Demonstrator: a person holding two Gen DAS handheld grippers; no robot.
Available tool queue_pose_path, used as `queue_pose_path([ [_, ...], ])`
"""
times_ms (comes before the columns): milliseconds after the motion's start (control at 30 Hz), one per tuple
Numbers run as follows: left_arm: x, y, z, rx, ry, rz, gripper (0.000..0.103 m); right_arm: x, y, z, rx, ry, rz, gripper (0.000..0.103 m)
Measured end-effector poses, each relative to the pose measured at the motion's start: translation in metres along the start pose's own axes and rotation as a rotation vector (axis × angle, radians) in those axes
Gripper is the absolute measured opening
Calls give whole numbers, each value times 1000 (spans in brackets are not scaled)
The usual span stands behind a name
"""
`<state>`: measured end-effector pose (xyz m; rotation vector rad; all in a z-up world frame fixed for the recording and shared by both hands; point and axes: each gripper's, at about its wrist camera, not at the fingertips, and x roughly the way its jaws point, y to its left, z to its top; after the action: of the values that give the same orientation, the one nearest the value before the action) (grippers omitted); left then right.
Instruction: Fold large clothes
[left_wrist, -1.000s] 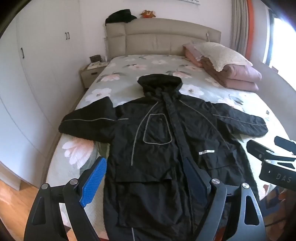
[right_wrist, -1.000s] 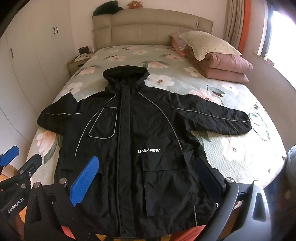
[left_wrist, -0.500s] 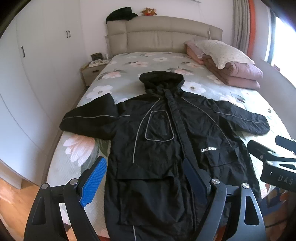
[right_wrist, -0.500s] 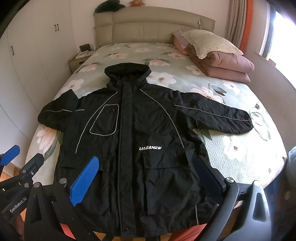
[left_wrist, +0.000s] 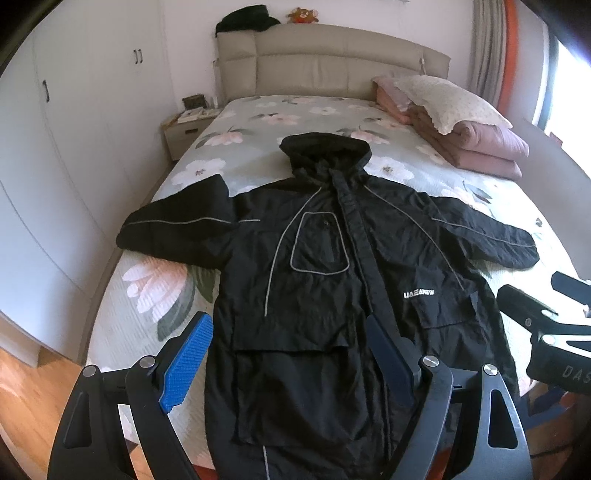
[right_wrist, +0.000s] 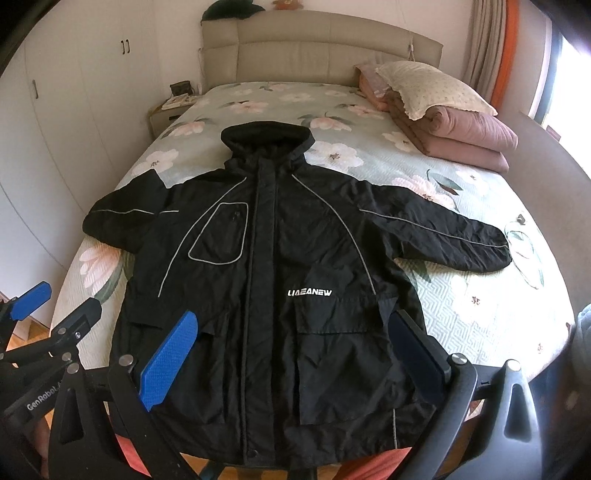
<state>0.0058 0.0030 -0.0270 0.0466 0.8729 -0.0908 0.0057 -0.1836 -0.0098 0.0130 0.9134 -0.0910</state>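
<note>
Both grippers, left gripper and right gripper, hover with fingers spread above the hem of the black jacket, whose long axis runs away from them toward the hood on the bed.

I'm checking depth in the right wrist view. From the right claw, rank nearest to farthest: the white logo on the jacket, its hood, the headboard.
Measured from the right claw:
1. White logo, on the jacket chest, just ahead.
2. Hood, at the jacket's top, mid-bed.
3. Headboard, against the far wall.
</note>
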Motion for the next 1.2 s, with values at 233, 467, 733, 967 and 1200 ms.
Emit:
queue_pose_path([
  [233,-6,-5,-3,-9,-9,-9,86,3,4,-1,-19,5,-1,103],
  [467,-6,14,4,-20,-22,-16,86,1,13,0,-33,-4,2,103],
  [733,-8,23,2,-40,-27,-18,86,-6,21,-4,-51,-9,2,103],
  [967,-1,38,2,-63,-42,-21,86,-2,24,-5,-50,-3,-7,103],
  [1200,35,110,6,-182,-87,-12,86,32,40,-4,-43,35,17,103],
])
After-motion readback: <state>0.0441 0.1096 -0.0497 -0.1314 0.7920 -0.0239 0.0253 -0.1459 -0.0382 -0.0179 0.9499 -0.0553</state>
